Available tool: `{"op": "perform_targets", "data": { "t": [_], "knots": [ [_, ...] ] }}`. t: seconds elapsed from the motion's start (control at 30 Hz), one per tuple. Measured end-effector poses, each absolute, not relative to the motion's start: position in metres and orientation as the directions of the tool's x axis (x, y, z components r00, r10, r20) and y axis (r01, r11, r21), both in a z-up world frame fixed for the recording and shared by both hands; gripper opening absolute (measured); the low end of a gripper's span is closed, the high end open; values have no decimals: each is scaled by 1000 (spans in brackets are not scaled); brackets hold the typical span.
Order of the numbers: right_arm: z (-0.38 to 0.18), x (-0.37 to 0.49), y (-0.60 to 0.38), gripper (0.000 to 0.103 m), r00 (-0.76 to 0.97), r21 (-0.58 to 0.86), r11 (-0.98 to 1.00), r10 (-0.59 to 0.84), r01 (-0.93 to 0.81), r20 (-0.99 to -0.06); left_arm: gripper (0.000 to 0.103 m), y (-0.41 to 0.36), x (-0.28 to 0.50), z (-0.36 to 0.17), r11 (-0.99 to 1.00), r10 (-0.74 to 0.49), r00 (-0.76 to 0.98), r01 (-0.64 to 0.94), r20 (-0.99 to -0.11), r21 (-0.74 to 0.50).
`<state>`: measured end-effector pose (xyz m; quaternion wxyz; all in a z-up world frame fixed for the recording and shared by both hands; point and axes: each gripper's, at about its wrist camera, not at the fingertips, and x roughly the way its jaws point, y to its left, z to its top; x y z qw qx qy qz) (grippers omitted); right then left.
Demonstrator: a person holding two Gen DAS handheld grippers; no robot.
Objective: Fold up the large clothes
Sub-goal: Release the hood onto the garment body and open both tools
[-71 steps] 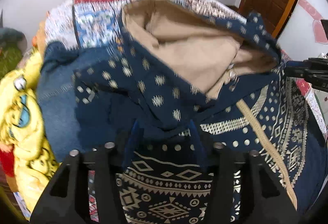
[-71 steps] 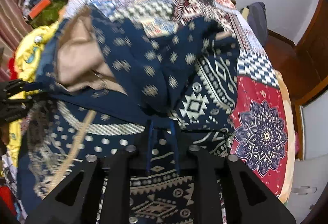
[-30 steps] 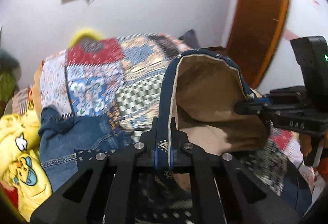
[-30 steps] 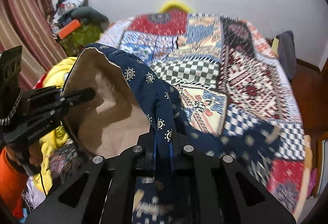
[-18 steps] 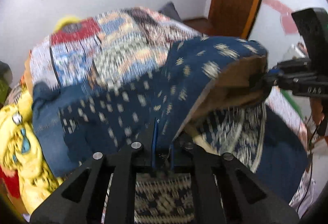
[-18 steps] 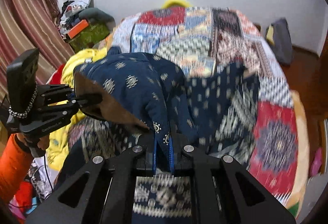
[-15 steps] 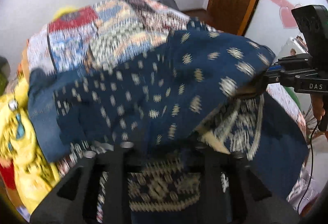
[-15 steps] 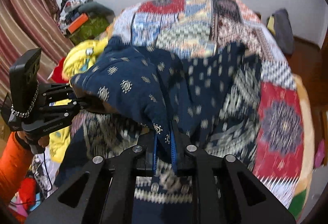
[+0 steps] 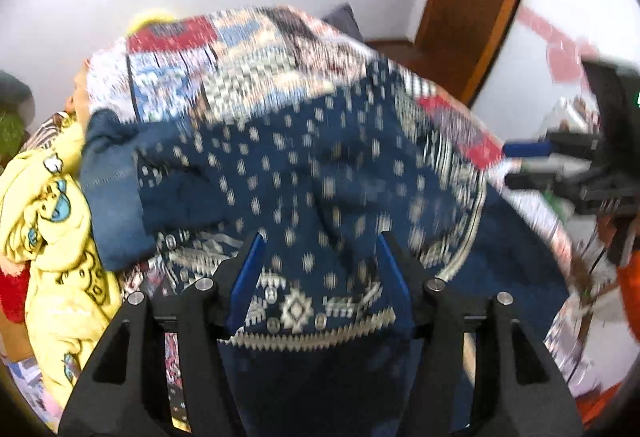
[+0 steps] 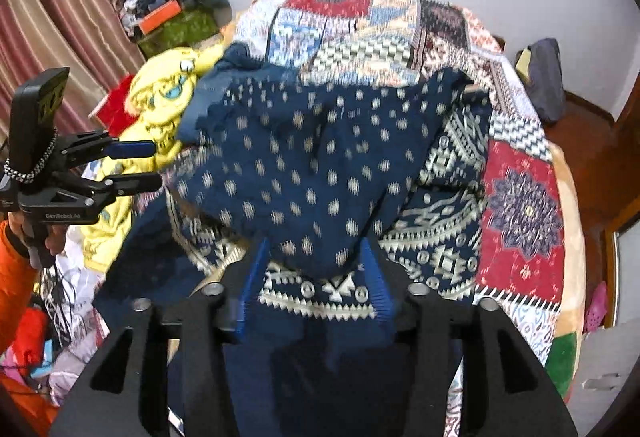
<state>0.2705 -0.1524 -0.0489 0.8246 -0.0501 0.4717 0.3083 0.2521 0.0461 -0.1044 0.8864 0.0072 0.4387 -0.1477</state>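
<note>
Navy patterned garment (image 10: 320, 173) lies mid-frame on the patchwork bed (image 10: 524, 205), top half doubled toward the lower edge so the fold can settle; its long axis runs from lower frame to top. Left gripper (image 9: 320, 265) and right gripper (image 10: 314, 261) jaws just opened, spread, cloth loose between.

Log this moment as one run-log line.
step: fold laid down | left gripper: open, just released | right gripper: open, just released | navy patterned garment: on bed

Black left gripper (image 9: 320, 261), blue pads (image 9: 246, 273), silver screws; orange sleeve (image 10: 14, 277).
</note>
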Motion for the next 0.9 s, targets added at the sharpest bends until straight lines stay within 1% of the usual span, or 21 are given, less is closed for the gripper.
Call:
{"op": "perform_targets", "data": {
  "t": [0.1, 0.2, 0.4, 0.43, 0.5, 0.6, 0.67, 0.83, 0.9],
  "knots": [
    [-53, 281, -144, 54, 378, 230, 816, 471, -531, -797, 70, 46, 264, -96, 966, -244, 616, 225, -749, -129],
    [-72, 290, -136, 54, 351, 246, 833, 451, -496, -820, 71, 34, 277, -114, 967, -235, 583, 224, -778, -124],
    [-137, 302, -130, 54, 226, 260, 865, 382, -429, -896, 71, 18, 287, -191, 980, -152, 462, 182, -874, -74],
    [-148, 303, -131, 54, 198, 261, 872, 367, -415, -909, 71, 19, 288, -203, 982, -145, 440, 173, -886, -75],
    [-159, 303, -136, 54, 174, 285, 871, 377, -400, -910, 74, 24, 286, -213, 982, -167, 435, 155, -885, -109],
    [-152, 305, -144, 54, 180, 301, 867, 395, -397, -901, 74, 37, 284, -207, 979, -196, 438, 136, -877, -151],
    [-139, 309, -153, 54, 216, 301, 867, 407, -397, -887, 74, 47, 284, -194, 979, -202, 461, 130, -864, -159],
    [-111, 327, -175, 54, 307, 308, 874, 431, -375, -849, 75, 94, 290, -151, 990, -142, 571, 68, -808, -125],
    [-103, 339, -186, 54, 338, 316, 880, 436, -355, -834, 81, 116, 301, -144, 992, -114, 597, 26, -794, -123]
  ]
}}
